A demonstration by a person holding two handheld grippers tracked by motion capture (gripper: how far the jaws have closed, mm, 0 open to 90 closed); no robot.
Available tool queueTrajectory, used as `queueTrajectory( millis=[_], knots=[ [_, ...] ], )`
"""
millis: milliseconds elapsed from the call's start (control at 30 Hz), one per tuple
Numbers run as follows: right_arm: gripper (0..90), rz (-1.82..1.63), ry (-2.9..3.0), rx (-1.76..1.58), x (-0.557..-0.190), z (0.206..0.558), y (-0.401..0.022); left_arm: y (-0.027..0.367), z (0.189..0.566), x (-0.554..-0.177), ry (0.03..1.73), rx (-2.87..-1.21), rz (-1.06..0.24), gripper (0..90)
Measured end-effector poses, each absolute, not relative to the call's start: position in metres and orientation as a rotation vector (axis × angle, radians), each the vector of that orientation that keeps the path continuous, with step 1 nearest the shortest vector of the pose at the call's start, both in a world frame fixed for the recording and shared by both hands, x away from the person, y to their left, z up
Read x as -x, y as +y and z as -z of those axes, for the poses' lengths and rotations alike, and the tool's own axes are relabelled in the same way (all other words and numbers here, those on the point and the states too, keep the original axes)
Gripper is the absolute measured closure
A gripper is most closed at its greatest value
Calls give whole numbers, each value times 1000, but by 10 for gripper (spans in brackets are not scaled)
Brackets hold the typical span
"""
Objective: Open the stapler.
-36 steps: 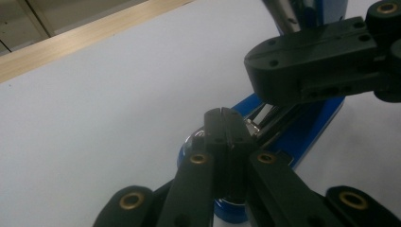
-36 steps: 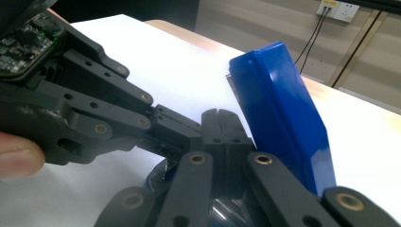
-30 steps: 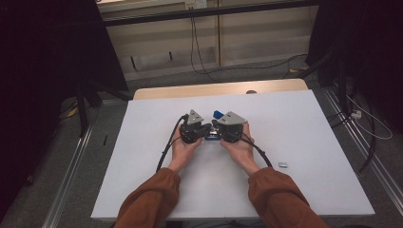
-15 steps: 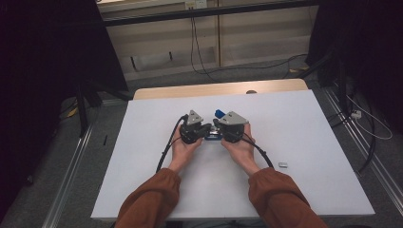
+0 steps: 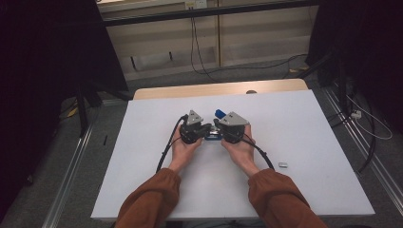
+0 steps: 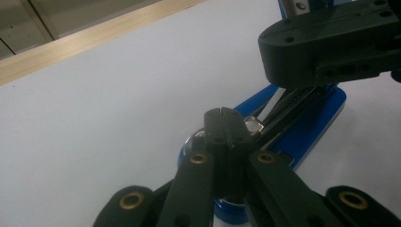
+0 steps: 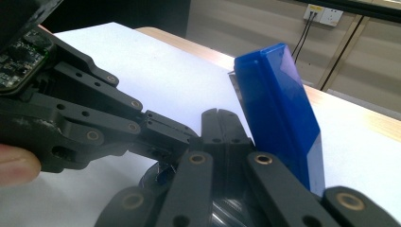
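Note:
At the middle of the white table [image 5: 304, 123] both hands hold their grippers tip to tip over a blue stapler-like tool [image 5: 219, 114]. My left gripper [image 5: 208, 134] is shut, and its joined tips [image 6: 221, 112] rest over the tool's blue base [image 6: 307, 127] beside a metal part. My right gripper [image 5: 218, 134] is also shut, with its tips [image 7: 220, 113] against the foot of the raised blue arm [image 7: 279, 113]. I see nothing between either pair of jaws. The tool's middle is hidden under the grippers.
A small silver piece [image 5: 283, 165] lies on the table to the right of the hands. A wooden strip [image 5: 218, 89] runs along the far edge. Cables [image 5: 164, 152] trail from the grippers toward the person, and metal rails [image 5: 71, 166] flank the table.

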State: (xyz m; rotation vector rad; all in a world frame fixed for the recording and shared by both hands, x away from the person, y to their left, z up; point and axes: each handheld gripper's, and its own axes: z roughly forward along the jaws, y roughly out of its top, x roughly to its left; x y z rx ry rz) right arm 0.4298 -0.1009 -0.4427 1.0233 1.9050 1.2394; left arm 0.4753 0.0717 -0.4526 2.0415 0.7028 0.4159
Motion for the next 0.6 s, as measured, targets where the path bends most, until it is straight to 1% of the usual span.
queueTrajectory(
  millis=[167,600],
  knots=[
    [900,-1242,1891,-1011,-427,441,-100,72,453,-475,697,-2047,-435,900],
    [900,-1236,1847,-1051,-430,438,-91,71,453,-475,703,-2039,-424,900]
  ],
)
